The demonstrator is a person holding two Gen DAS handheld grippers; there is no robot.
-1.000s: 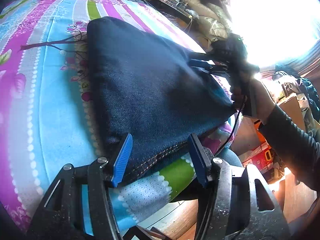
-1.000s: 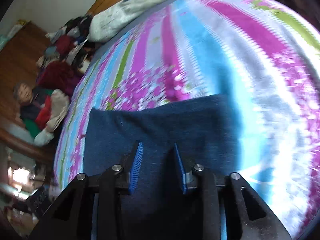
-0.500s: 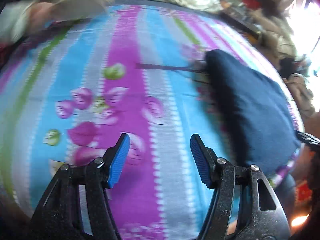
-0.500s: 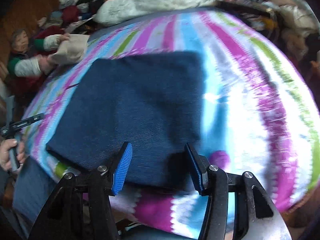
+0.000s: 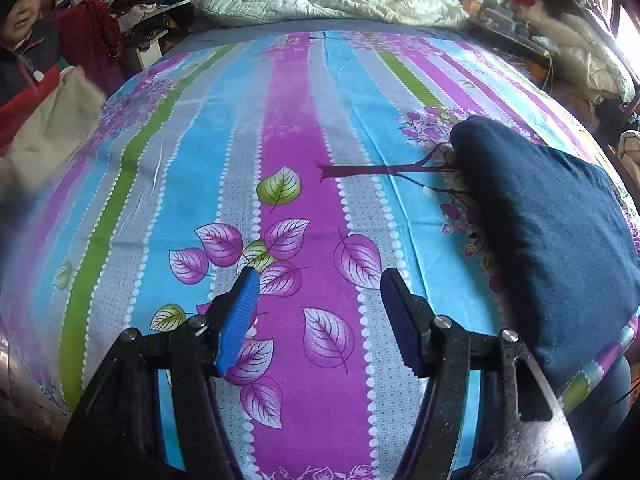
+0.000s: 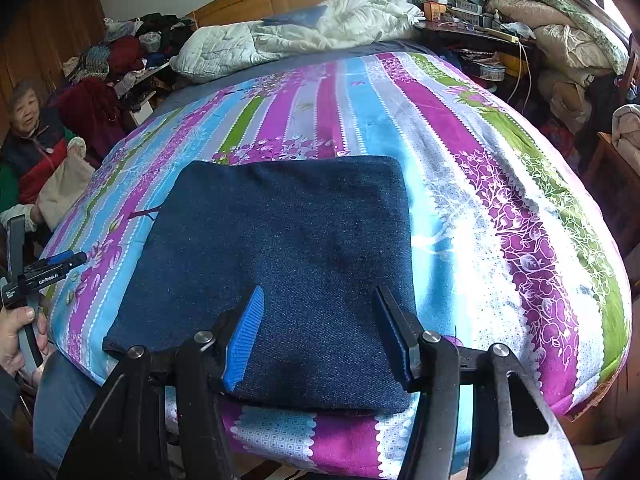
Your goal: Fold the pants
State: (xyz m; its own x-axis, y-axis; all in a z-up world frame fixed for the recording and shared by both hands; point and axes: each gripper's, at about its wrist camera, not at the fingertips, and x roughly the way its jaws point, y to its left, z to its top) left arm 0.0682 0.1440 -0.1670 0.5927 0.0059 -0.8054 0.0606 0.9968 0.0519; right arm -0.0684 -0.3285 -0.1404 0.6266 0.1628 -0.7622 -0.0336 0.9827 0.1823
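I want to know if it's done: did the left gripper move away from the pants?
Yes. The left gripper moved left off the pants, now over bare bedsheet.

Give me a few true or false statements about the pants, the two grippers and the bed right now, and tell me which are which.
1. The pants lie folded into a compact rectangle on the striped bedsheet. True.
2. The left gripper is clamped on the pants. False: it is open over bare sheet, with the pants off to its right.
3. The right gripper is open, with its fingers apart in front of the near edge of the pants. True.
4. The pants are bright red. False: they are dark blue denim.
5. A pale rumpled quilt lies at the head of the bed. True.
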